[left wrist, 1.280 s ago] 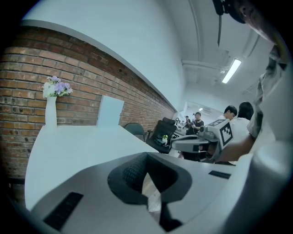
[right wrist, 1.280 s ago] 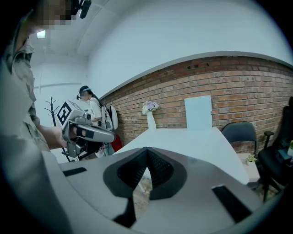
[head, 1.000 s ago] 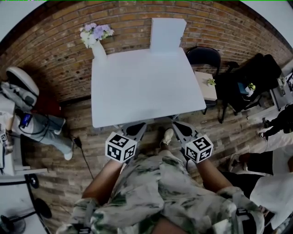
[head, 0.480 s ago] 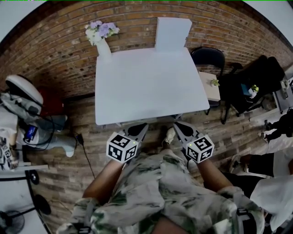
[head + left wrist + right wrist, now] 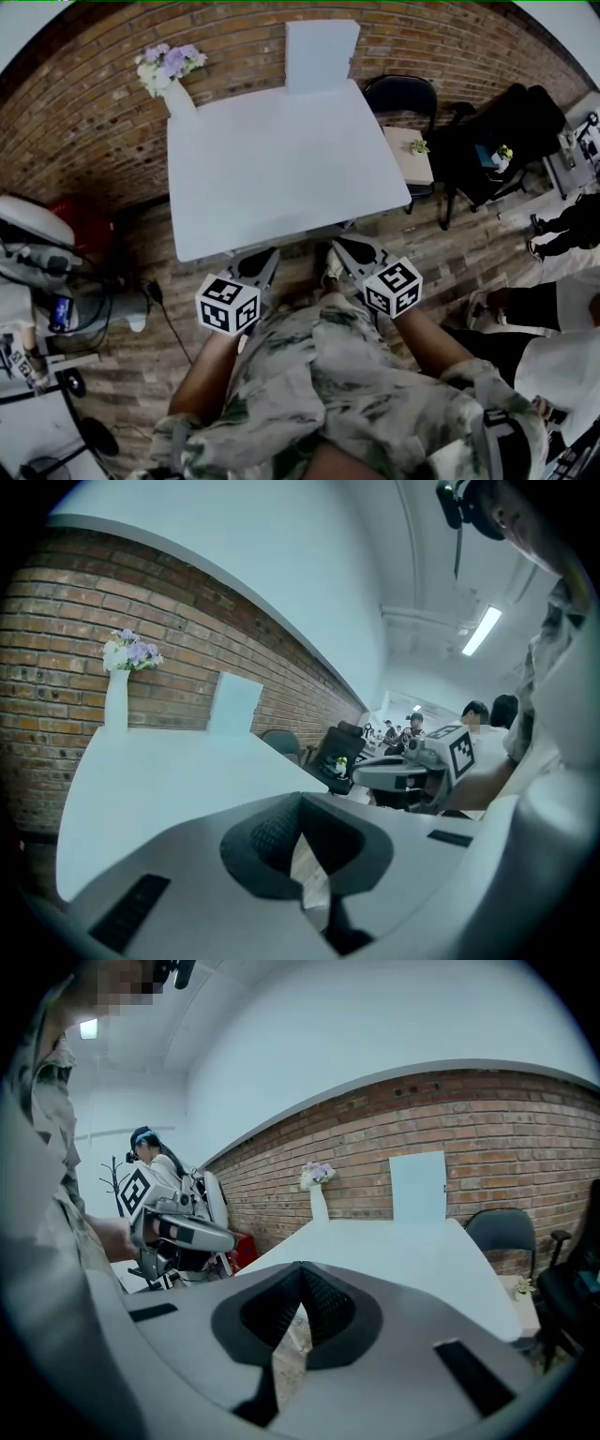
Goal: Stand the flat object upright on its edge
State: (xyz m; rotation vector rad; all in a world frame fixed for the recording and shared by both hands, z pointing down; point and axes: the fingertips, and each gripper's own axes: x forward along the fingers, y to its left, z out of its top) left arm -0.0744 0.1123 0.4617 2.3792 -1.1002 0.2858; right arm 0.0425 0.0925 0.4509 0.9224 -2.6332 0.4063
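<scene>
A white flat panel point(image 5: 322, 54) stands upright at the far edge of the white table point(image 5: 281, 159), against the brick wall. It also shows in the left gripper view as the panel point(image 5: 232, 705) and in the right gripper view as the panel point(image 5: 418, 1186). My left gripper point(image 5: 267, 258) and right gripper point(image 5: 342, 246) hover side by side just short of the table's near edge, far from the panel. Both are shut with nothing between the jaws. The left gripper's point(image 5: 300, 803) and the right gripper's point(image 5: 301, 1269) own views show the pads meeting.
A white vase of flowers point(image 5: 169, 75) stands on the table's far left corner. A black chair point(image 5: 401, 94) and a small side table point(image 5: 412, 155) stand to the right, with seated people point(image 5: 562, 225) beyond. Equipment point(image 5: 37, 253) sits on the floor at left.
The head view has swung, so the table, panel and vase sit further left and higher in the picture. Both grippers keep their place at the near edge, still shut.
</scene>
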